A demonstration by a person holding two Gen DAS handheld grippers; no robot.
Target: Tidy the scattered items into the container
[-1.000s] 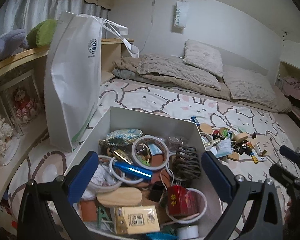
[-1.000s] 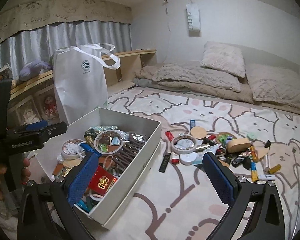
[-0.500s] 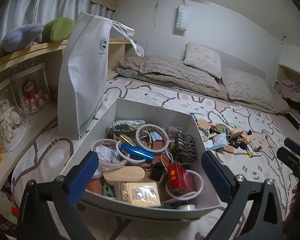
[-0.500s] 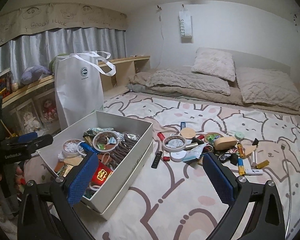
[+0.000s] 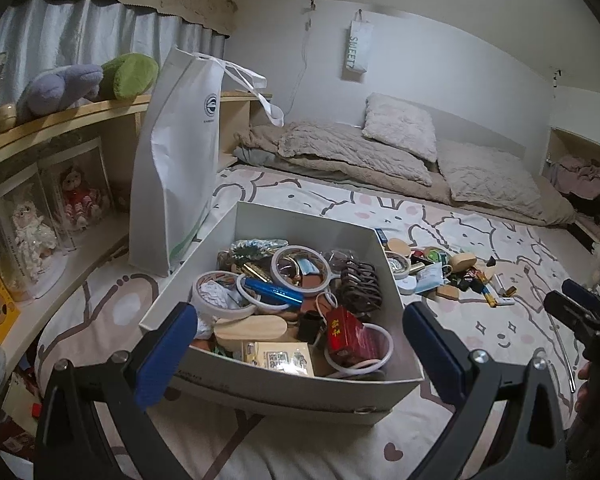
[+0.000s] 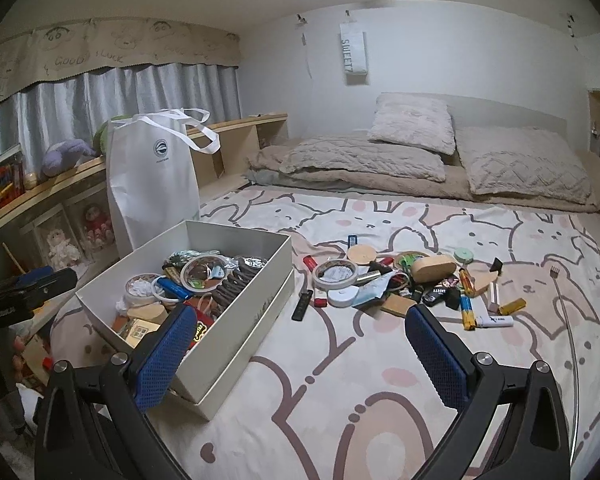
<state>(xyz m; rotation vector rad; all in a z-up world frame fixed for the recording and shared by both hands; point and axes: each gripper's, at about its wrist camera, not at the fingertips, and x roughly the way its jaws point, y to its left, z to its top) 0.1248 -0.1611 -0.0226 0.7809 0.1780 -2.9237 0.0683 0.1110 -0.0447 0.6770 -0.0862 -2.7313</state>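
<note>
You're over a bed (image 6: 340, 380) with a bunny-print sheet, pillows at the top of the frame. The white box (image 6: 244, 344) sits left of centre, already stuffed with tape rolls and bits. The loose pile (image 6: 412, 284) is just right of it, mid-frame. Your left gripper (image 5: 300, 344) hangs over the box, jaws wide apart, holding nothing. Your right gripper (image 6: 300, 344) is spread wide too, empty.

Left gripper (image 5: 300, 340) spread wide, empty; white box (image 5: 300, 390) cluttered
</note>
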